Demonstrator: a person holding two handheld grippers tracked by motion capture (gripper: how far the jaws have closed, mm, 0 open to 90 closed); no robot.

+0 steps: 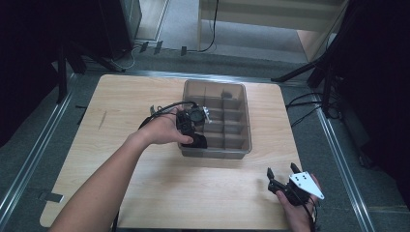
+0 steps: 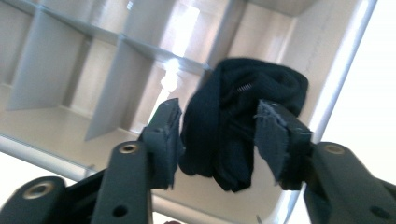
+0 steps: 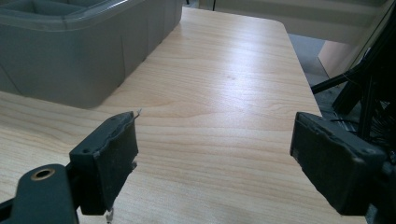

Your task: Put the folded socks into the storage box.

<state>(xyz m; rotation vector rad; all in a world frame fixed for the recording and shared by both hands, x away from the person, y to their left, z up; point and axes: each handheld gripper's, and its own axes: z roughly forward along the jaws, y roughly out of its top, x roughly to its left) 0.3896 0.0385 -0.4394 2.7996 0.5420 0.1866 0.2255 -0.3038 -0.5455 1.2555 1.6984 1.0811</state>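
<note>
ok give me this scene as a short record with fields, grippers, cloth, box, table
left gripper: over the box's near left corner, jaws apart on either side of the cloth
cloth: black, bunched, in the box's corner compartment
contact: cannot tell if the pads press it
box: grey, translucent, divided into compartments, mid table
right gripper: open, nothing between the jaws, low over the table
table: light wood

Your cloth (image 2: 233, 135) is black, bunched against the translucent grey bin (image 1: 244, 125) with its pale grey dividers. Your counter (image 1: 193, 188) is light wood with a fine straight grain. Both of your grippers are black: left gripper (image 2: 217, 142), right gripper (image 3: 215, 161), which carries a light grey plate (image 1: 305, 182).
</note>
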